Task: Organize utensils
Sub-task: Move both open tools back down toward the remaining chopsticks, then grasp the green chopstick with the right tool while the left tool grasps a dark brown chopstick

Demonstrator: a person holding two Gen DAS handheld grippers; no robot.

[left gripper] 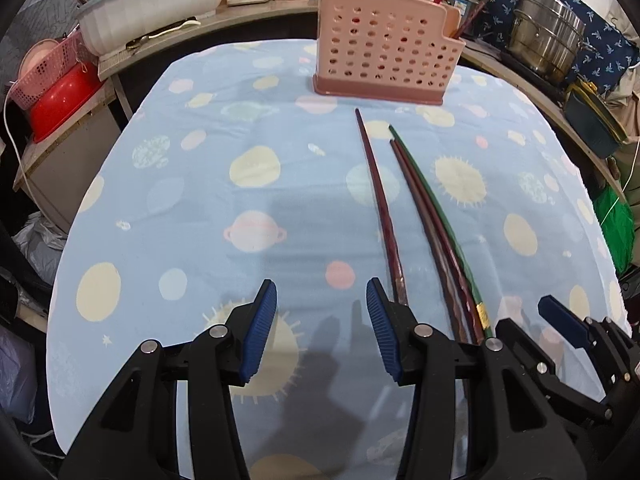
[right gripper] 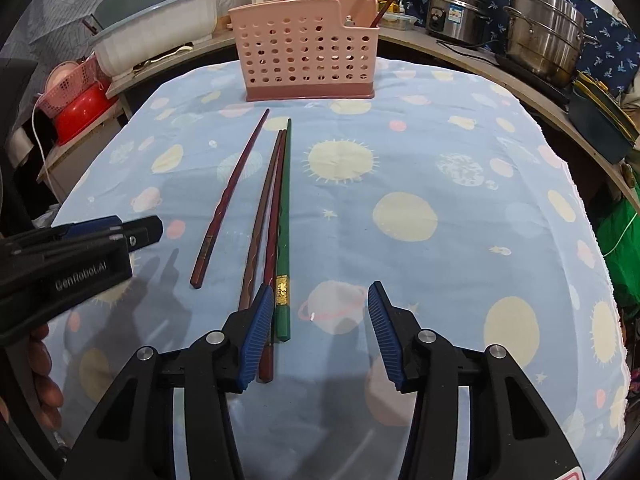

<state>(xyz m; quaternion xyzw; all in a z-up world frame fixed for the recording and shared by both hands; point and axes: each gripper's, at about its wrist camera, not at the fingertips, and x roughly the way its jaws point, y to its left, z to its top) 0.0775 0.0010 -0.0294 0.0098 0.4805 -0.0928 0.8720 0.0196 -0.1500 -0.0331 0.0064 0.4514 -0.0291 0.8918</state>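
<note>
Pick-up stage: four chopsticks (right gripper: 256,216) lie near, holder (right gripper: 308,56) far. Right gripper (right gripper: 316,332) and left gripper (left gripper: 322,332) both gape empty. Next, I'd say, right straddles the green one (right gripper: 283,232).

Both views are evenly and brightly lit from overhead. Soft grey shadows of the gripper arms fall on the blue tablecloth (left gripper: 180,208) near its front edge (edges diffuse, no hard outline). Mild glare on the steel pot (right gripper: 544,28). Focus is sharp centrally; fisheye bending curves the table edges, with dark vignetting at all corners.
</note>
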